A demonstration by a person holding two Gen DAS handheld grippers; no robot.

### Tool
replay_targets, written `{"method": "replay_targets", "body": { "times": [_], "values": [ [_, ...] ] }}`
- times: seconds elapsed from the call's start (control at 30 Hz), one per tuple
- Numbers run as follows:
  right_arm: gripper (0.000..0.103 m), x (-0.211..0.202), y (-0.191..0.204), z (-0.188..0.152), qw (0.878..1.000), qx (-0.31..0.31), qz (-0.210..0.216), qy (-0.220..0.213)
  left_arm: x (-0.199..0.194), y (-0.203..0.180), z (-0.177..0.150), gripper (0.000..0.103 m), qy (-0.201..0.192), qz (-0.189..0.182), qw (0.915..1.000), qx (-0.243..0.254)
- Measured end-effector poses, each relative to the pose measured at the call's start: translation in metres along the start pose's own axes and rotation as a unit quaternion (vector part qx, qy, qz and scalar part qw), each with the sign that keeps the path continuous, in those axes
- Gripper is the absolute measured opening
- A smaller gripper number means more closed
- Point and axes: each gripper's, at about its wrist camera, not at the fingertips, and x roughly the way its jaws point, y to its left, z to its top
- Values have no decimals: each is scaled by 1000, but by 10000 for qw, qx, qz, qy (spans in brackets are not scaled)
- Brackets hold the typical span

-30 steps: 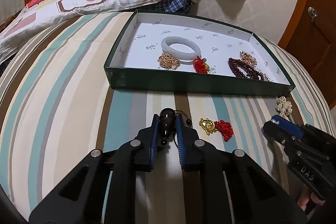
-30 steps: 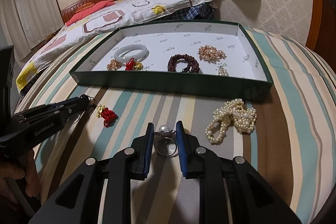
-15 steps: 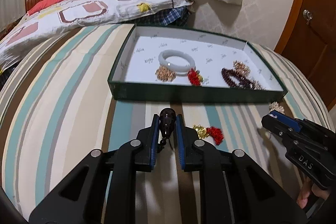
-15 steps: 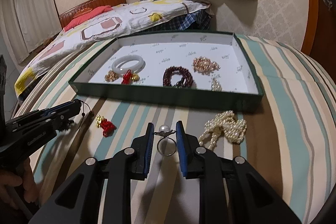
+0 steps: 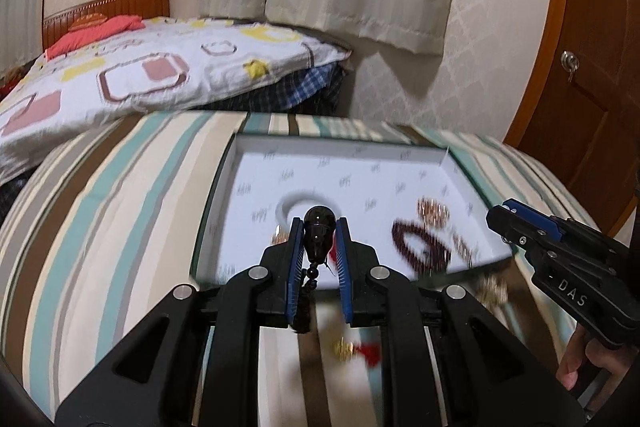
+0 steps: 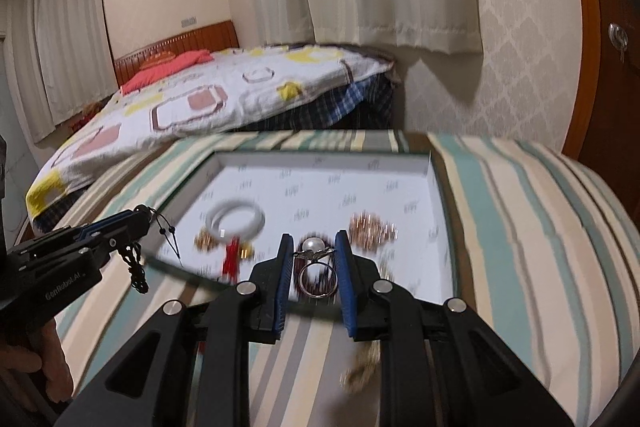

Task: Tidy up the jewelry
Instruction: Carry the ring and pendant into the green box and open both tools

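My left gripper (image 5: 319, 227) is shut on a dark bead pendant (image 5: 319, 231) whose cord and small beads hang below; it is raised near the front wall of the green tray (image 5: 236, 163). My right gripper (image 6: 311, 247) is shut on a pearl ring (image 6: 314, 267), raised over the tray's front edge (image 6: 436, 187). In the tray lie a white bangle (image 6: 236, 221), a dark red bead bracelet (image 5: 420, 247), a gold bead cluster (image 6: 372, 229) and a red-and-gold charm (image 6: 232, 259). Another red-and-gold charm (image 5: 356, 349) lies on the striped cloth. The views are blurred.
The striped cloth (image 5: 100, 211) covers the surface under the tray. A pearl strand (image 6: 360, 367) lies on it in front of the tray, blurred. A bed (image 5: 120, 75) with a patterned quilt stands behind. A wooden door (image 5: 592, 67) is at the right.
Both grippers have lifted and moved forward toward the tray, each still holding its piece. The tray now looms closer, and the cloth items have slid below the fingers.
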Motion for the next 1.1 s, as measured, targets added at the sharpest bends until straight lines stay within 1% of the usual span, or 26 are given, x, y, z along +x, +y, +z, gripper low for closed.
{"method": "replay_targets", "body": {
  "times": [0.23,0.33,0.53,0.7,0.9,1.1],
  "values": [
    [22,28,-1,33,9999,-45,37,-144,29,0,31,16,-94,7,9999,34],
    [22,44,-1,41,9999,-82,31,-127,49,2,40,16,-22,77,9999,75],
    [22,85,-5,47,9998,13,72,170,95,15,49,16,314,168,9993,-68],
    [22,112,-6,47,9991,-58,4,427,125,21,54,16,521,345,9980,-31],
    [22,131,-10,46,9976,-34,-52,693,149,29,54,16,843,473,9952,-124],
    [22,141,-9,45,9953,-89,-91,964,161,28,52,16,1107,531,9924,-58]
  ]
}}
